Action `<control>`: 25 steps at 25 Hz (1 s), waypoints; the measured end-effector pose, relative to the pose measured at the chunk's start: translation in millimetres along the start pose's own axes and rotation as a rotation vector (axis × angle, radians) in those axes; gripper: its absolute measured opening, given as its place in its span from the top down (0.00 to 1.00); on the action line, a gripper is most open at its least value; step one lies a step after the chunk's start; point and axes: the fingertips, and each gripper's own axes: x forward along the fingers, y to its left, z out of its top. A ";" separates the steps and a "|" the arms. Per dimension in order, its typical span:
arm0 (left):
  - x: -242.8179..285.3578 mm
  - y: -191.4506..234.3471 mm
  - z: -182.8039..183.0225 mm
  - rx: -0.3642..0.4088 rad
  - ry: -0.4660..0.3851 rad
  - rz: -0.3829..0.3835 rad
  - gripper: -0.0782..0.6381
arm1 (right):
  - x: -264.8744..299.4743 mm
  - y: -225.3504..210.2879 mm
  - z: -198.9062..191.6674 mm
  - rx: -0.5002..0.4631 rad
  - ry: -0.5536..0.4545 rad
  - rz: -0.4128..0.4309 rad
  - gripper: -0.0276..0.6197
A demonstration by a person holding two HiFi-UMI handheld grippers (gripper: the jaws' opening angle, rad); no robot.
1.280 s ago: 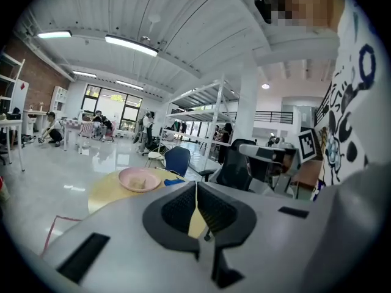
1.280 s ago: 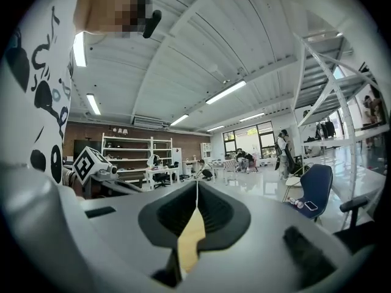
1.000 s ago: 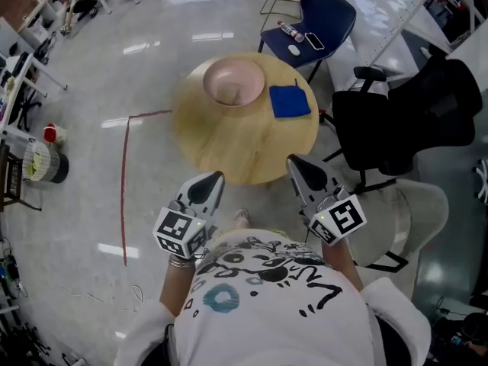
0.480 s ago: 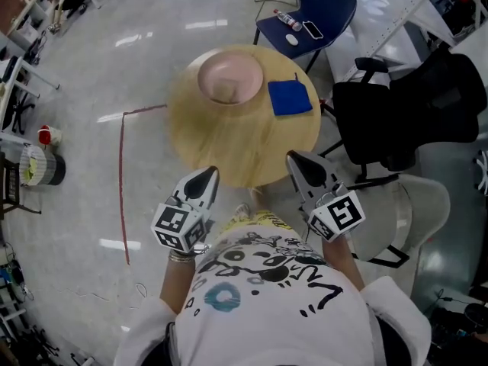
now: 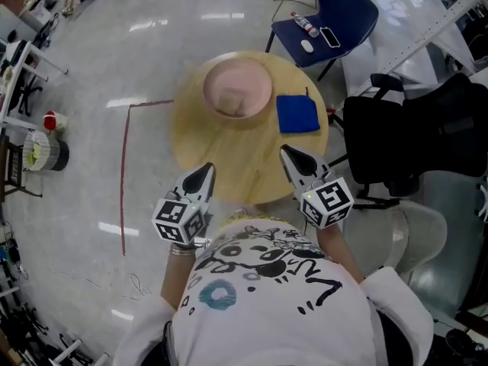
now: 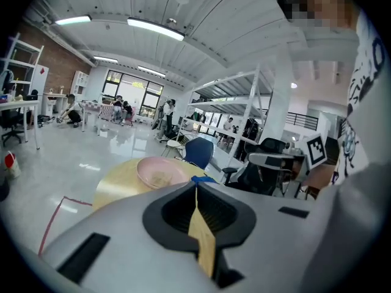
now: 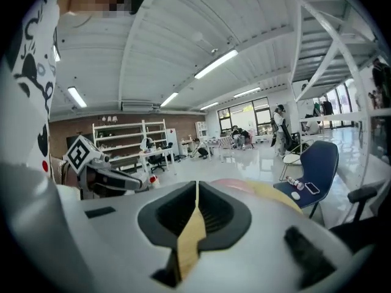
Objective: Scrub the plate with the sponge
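The left hand-held gripper (image 5: 203,172) and right hand-held gripper (image 5: 291,155) are closed, empty. The sponge (image 5: 297,114) near the right edge of the surface (image 5: 229,155) looks soft, light; pinch its near edge

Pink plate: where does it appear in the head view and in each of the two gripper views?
Head view: pink plate at upper centre, on the round table's far part.
Left gripper view: plate left of centre, just above the jaws.
Right gripper view: plate only a thin pink sliver over the jaws, right of centre.
Shared landmark: the blue chair beyond the table.
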 end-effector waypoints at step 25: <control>133.9 123.0 -15.6 -0.155 0.166 0.113 0.86 | 196.7 -44.6 -107.3 -0.369 0.419 0.266 0.89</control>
